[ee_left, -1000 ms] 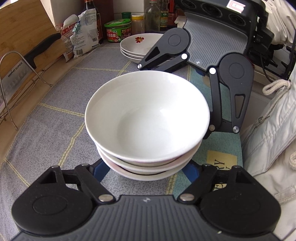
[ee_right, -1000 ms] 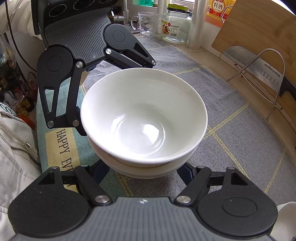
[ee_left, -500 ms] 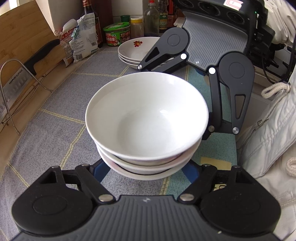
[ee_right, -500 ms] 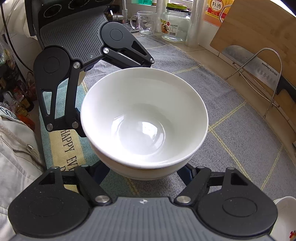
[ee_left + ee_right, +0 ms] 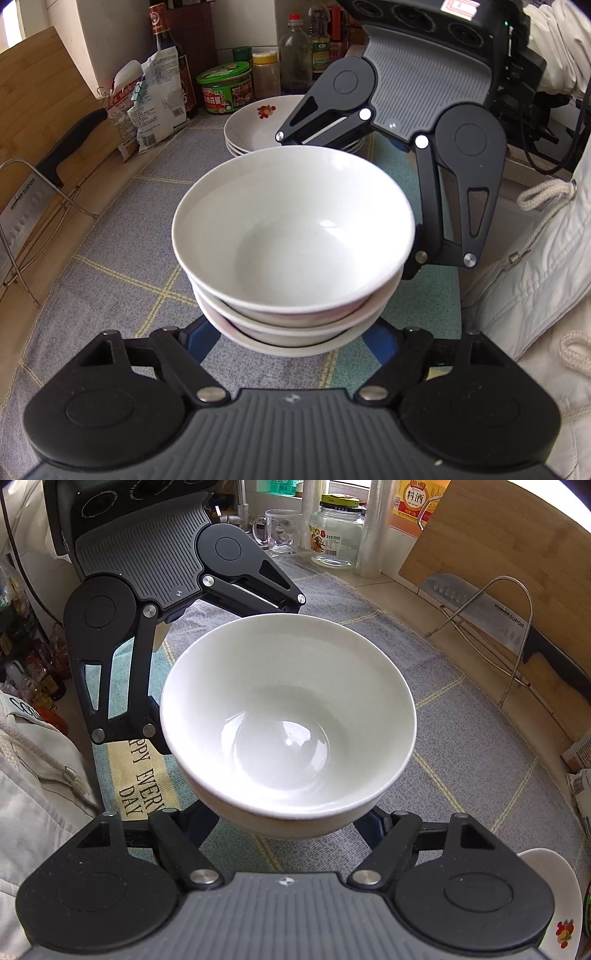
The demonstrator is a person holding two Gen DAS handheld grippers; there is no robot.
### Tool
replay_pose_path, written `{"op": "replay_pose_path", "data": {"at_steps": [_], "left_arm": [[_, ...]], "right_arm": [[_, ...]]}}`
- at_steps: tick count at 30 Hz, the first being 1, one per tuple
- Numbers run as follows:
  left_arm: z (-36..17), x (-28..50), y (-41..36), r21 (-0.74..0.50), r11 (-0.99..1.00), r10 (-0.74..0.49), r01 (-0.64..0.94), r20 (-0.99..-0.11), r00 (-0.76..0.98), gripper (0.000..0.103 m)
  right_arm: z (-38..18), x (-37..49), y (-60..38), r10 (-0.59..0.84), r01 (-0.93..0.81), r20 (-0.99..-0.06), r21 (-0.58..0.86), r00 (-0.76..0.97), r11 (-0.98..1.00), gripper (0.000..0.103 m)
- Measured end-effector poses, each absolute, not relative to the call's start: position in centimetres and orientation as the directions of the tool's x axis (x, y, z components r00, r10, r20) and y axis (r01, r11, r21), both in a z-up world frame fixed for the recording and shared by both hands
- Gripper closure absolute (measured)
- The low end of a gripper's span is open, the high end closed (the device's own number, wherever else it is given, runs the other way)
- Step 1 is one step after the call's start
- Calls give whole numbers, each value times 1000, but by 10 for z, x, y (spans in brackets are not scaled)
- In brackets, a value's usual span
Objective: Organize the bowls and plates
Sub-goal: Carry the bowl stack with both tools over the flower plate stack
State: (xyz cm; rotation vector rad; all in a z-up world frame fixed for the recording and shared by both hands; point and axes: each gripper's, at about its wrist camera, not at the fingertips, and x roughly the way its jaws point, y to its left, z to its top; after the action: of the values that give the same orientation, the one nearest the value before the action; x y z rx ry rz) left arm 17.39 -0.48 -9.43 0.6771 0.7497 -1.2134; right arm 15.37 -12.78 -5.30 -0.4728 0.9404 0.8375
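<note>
The cleaver (image 5: pixel 491 622) leaning at the far right carries the brand "SUPOR" on its blade. The mat (image 5: pixel 144 786) at near left reads "PPY EVERY DAY", its first letters hidden. A yellow-labelled bottle (image 5: pixel 415 502) at the far side shows "料酒". The glass jar's (image 5: pixel 336 535) label print is too small to read.
</note>
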Motion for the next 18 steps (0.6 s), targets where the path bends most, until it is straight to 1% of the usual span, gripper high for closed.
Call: {"op": "replay_pose_path", "data": {"at_steps": [18], "left_arm": [[-81, 190, -90, 101, 136, -610, 986, -775, 164, 21]], "right_arm": [[-28, 153, -206, 360, -743, -846, -60, 392, 667, 21]]}}
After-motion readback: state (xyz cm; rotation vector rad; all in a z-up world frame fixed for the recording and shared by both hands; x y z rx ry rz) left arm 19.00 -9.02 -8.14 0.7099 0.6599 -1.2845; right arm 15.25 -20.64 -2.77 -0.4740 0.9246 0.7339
